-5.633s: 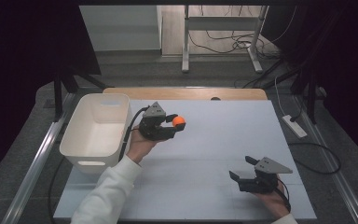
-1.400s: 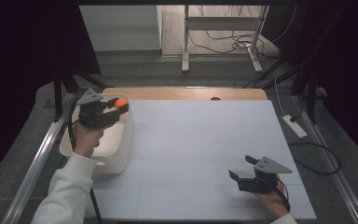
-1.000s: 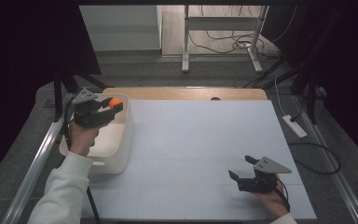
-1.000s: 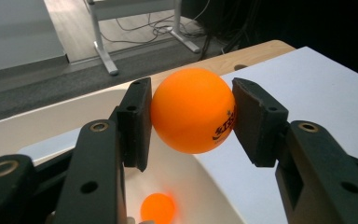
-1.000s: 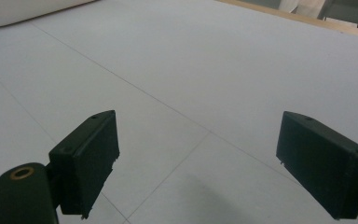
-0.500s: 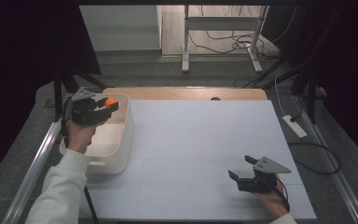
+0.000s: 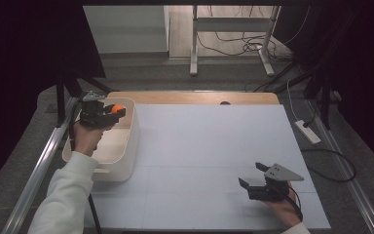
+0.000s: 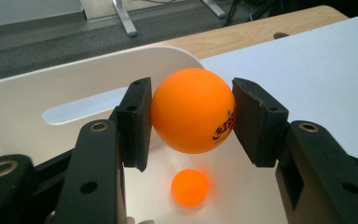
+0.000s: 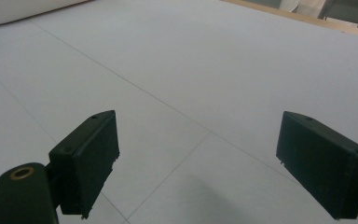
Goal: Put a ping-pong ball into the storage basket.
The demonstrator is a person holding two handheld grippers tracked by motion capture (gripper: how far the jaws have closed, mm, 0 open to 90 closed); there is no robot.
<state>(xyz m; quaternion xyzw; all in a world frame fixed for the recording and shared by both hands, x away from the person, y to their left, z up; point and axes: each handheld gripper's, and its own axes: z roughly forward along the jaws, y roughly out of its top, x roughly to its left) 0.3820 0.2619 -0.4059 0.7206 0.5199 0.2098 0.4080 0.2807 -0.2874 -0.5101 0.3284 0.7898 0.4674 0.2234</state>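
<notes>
left gripper (image 7: 118,110): clamped on orange ball (image 8: 193,110), held above the white bin (image 7: 126,161) at the table's far left | second ball (image 8: 189,187): on the bin floor beneath | right gripper (image 7: 252,176): jaws wide apart, nothing between, low over the white mat (image 7: 209,146) near right

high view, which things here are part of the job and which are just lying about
In the job:
round orange plastic ball, clamped in the left tongs
white plastic tub
smaller-looking orange ball inside the tub

Lying about:
white power strip beside the table
right tongs, open
</notes>
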